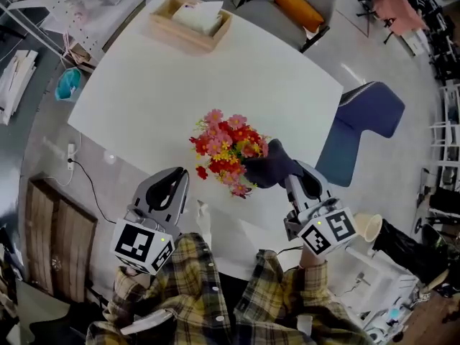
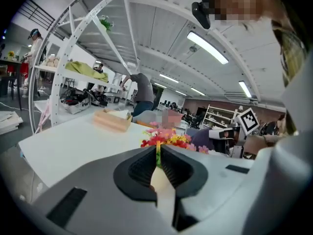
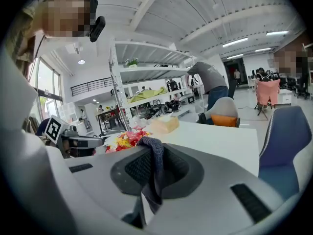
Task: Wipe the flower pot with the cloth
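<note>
sleeves (image 1: pixel 188 275): yellow-and-dark plaid flannel | left claw (image 1: pixel 182 173), right claw (image 1: pixel 292 174): grey rounded shells, black ribbed pads | marker cubes (image 1: pixel 141 246): white, black squares

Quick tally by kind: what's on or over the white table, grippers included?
Light wooden tray with paper in it: 1
Bunch of red, pink and yellow flowers: 1
Dark blue cloth: 1
Grey grippers: 2, the left gripper and the right gripper
Total: 5

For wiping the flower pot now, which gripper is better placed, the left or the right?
Probably the right. The right gripper is shut on the dark cloth, which hangs right beside the flowers. The left gripper is shut and holds no cloth. The pot itself is hidden under the flowers.
</note>
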Available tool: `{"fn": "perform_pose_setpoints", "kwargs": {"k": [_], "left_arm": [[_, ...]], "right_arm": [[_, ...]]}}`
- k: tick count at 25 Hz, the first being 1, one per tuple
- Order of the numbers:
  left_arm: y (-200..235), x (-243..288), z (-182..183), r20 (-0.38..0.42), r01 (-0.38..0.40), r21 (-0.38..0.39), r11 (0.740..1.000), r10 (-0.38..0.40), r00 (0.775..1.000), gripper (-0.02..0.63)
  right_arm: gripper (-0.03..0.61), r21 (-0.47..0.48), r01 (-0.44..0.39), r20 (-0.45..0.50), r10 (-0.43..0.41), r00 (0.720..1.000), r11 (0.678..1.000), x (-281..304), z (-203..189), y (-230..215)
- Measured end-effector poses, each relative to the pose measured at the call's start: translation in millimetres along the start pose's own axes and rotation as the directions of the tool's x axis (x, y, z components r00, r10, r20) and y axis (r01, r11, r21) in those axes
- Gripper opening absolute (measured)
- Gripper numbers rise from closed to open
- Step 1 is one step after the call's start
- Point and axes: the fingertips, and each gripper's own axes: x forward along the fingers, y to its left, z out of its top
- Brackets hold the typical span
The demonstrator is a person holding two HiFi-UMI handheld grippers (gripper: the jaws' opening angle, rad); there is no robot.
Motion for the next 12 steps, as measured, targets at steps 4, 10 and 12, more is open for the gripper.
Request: {"fn": "perform_pose_setpoints", "kwargs": {"k": [4, 10, 12], "left_arm": [[6.4, 19.3, -35.5, -0.052, 0.026, 0.018, 0.999, -0.025, 0.998, 0.012], [0.1, 48.8, -73.9, -0.097, 0.085, 0.039, 0.996, -0.081, 0.992, 0.035], [-4.5, 58.0, -81.1, -0.101, 0.103, 0.046, 0.994, -0.098, 0.99, 0.078]], "right_arm": [[0.017, 0.032, -0.016, -0.032, 0.017, 0.999, 0.999, 21.4, -28.3, -4.8], [0.017, 0.056, -0.039, -0.051, 0.042, 0.998, 0.998, 44.0, -57.4, -12.0], [0.018, 0.06, -0.046, -0.057, 0.05, 0.997, 0.997, 50.4, -64.3, -15.8]]}}
